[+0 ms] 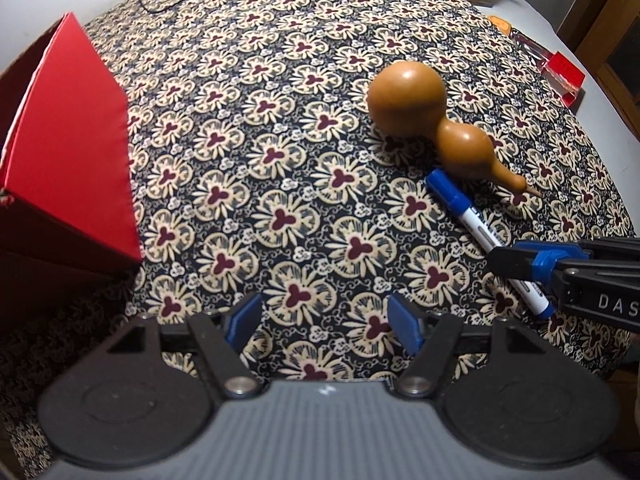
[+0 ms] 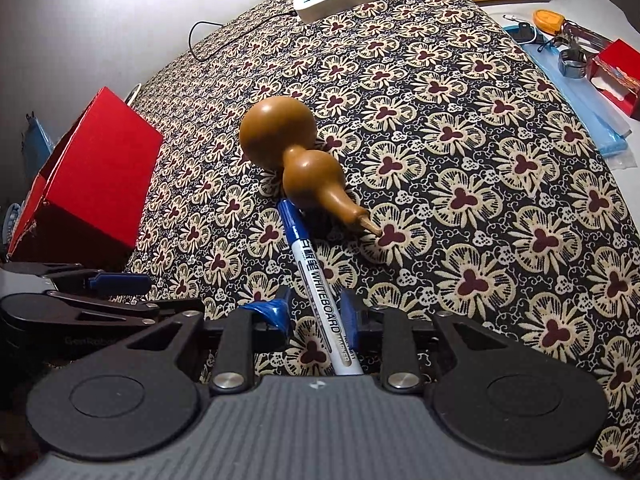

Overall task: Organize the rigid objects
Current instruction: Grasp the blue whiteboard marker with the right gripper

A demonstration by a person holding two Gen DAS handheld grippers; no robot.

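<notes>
Right gripper over whiteboard marker; left gripper empty above the cloth.

Left wrist view: left gripper (image 1: 324, 320) hangs with jaws apart, nothing between them, over the dark floral-patterned tablecloth (image 1: 280, 128). Red cardboard box (image 1: 68, 152) at left. Glossy brown wooden gourd (image 1: 432, 120) lies on its side, the blue-and-white whiteboard marker (image 1: 480, 232) just beside it.
Right wrist view: right gripper (image 2: 316, 316) straddles the marker (image 2: 320, 300); blue pads sit close on either side, and I cannot tell whether they press it. Marker's cap end lies against the gourd (image 2: 296, 152).
</notes>
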